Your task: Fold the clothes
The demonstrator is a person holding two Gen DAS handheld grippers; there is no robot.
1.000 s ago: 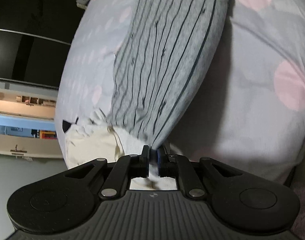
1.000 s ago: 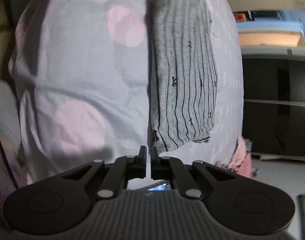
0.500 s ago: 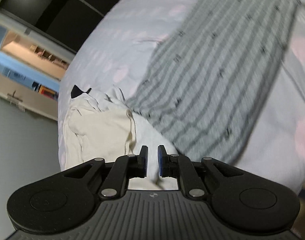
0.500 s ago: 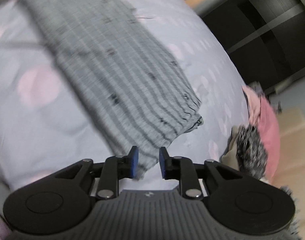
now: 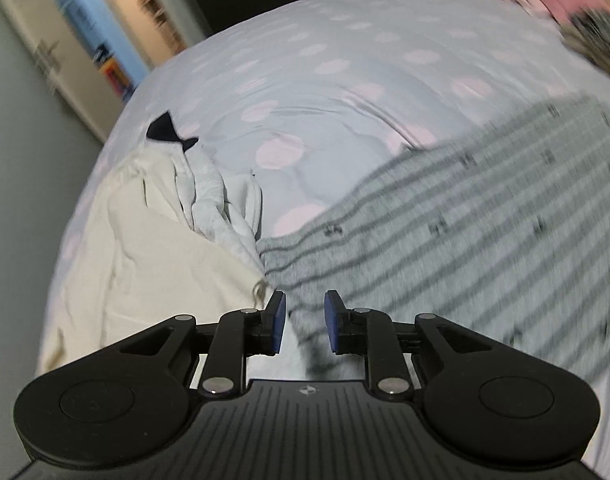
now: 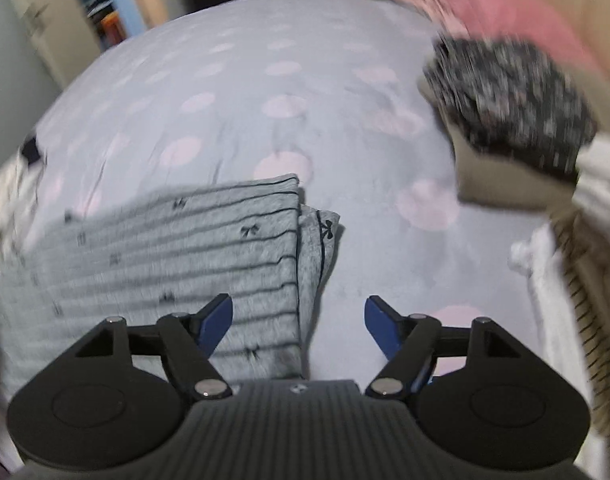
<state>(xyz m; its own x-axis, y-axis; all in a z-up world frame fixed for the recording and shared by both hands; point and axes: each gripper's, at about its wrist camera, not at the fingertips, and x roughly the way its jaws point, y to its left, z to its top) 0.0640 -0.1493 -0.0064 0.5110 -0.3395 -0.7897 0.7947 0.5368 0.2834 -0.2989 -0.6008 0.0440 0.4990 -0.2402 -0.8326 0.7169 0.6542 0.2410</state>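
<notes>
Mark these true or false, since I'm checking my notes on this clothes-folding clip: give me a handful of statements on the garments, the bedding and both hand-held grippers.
1. The grey striped garment lies folded on the polka-dot bedding. True.
2. The right hand-held gripper is clamped on the striped garment. False: its jaws are opening, with nothing pinched between them.
3. A cream garment lies left of the striped one in the left wrist view. True.
4. The bedding is plain white. False: it is pale grey-blue with pink dots.
5. A pink garment shows at the upper right of the right wrist view. True.
6. The left hand-held gripper holds the cream garment. False: its opening jaws grip nothing.
</notes>
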